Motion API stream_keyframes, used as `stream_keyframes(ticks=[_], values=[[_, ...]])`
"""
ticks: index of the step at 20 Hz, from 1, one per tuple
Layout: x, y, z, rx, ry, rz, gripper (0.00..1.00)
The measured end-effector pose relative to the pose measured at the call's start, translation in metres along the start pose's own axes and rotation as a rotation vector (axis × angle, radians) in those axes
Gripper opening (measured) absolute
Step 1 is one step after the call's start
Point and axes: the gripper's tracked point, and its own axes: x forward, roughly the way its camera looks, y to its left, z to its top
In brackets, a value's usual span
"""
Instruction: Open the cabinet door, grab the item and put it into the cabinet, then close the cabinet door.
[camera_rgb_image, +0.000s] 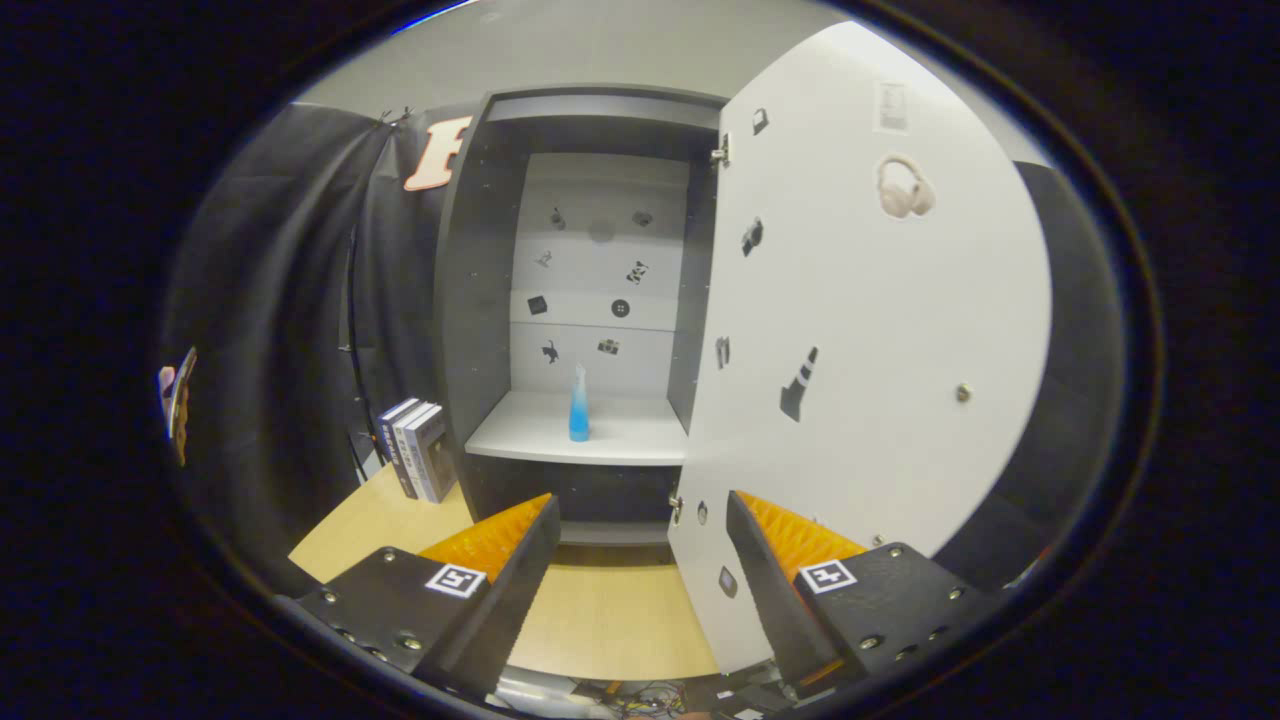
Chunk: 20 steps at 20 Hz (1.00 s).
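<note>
The blue spray bottle stands inside the open cabinet.

The gripper (640, 560) has its fingers spread wide apart and holds nothing. The blue spray bottle (579, 408) stands upright on the white shelf (620, 440) inside the cabinet (470, 300), beyond the fingers. The white cabinet door (870, 330) is swung open, and its bottom edge sits right by the right finger. Some books (417, 448) stand on the wooden table (610, 620) just beside the cabinet.

3 upright books (418, 448) on wooden table (600, 620), beside black cloth wall (270, 330)
</note>
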Motion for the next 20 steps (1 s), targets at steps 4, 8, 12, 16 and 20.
stream_keyframes(ticks=[4, 8, 12, 16, 20], values=[[-0.037, -0.038, -0.011, 0.037, -0.005, -0.101, 0.98], [-0.062, -0.089, -0.013, 0.091, -0.013, -0.216, 0.98], [-0.075, -0.135, -0.019, 0.130, -0.012, -0.310, 0.98], [-0.081, -0.188, -0.024, 0.140, -0.015, -0.424, 0.98], [-0.079, -0.224, -0.028, 0.169, -0.010, -0.507, 0.98]])
